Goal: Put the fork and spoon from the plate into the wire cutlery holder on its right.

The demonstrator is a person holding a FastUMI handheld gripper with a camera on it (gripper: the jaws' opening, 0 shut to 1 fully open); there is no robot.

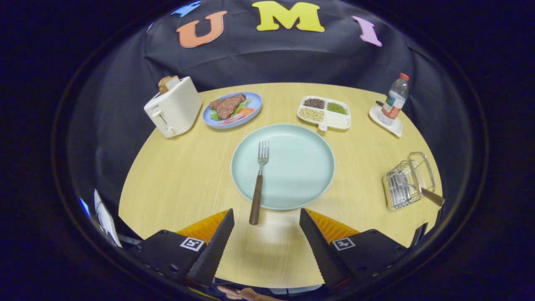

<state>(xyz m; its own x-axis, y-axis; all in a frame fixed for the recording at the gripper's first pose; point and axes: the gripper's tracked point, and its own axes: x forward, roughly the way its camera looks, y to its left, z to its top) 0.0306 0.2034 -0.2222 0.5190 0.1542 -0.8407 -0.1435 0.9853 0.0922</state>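
While the fork (258, 180) lies alone on the pale green plate (309, 167), its tines point toward twelve o'clock and its dark wooden handle runs back toward six o'clock, overhanging the plate's near rim so that the end rests just above the table (175, 175). The gripper (266, 246) hovers low over the near edge of the table, its two fingers spread wide and holding nothing, the handle's end just ahead of the gap between them and slightly toward the left finger.

The wire cutlery holder (407, 180) stands well apart from the plate at about three o'clock, near the table's edge. A wooden handle already sticks out of it, most likely the spoon, though the bowl end is hidden among the wires.

What could go wrong: the handle is thin and sits off centre, so closing from here may catch it with one finger first and skid or spin the fork across the smooth plate. A grip taken at the very end of the handle could let the heavier tine end droop or swing on the way across. The holder looks light and stands close to the edge, so a nudge on arrival might tip it or push it off, and the handle already inside narrows the opening.

Beyond the plate, from ten to two o'clock, stand a toaster (174, 108), a blue plate of food (232, 109), a divided white dish (324, 112) and a water bottle (394, 100) on a saucer, all clear of the likely path.
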